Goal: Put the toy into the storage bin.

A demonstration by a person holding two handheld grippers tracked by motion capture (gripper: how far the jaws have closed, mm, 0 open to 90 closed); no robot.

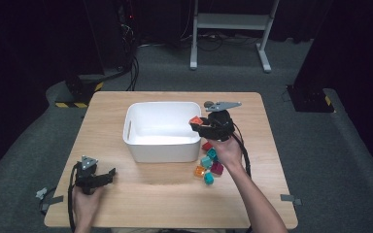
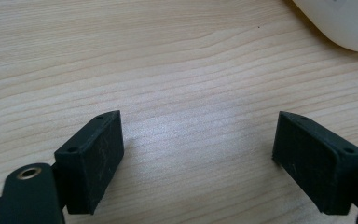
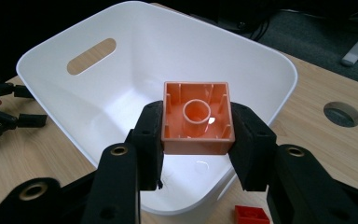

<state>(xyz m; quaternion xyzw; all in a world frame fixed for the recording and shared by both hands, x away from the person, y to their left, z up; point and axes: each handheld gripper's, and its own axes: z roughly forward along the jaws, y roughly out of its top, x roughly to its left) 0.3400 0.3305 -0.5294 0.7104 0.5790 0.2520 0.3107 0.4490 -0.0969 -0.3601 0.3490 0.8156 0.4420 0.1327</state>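
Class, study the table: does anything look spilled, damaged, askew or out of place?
Nothing stands out. The white bin sits upright and undamaged, loose blocks cluster beside it, and the right claw holds an orange block squarely over the bin.

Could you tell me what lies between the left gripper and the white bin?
Only bare wooden table separates the left gripper from the white bin; the high view shows it.

High view: fixed above the person's side, facing forward and down; whole table (image 1: pixel 175 194) seen, white bin (image 1: pixel 161 130) central. Left gripper view: close, low over wood, bin corner (image 2: pixel 340 23) upper right. Right gripper view: near, looking down into the bin (image 3: pixel 98 42). All three share the bin.
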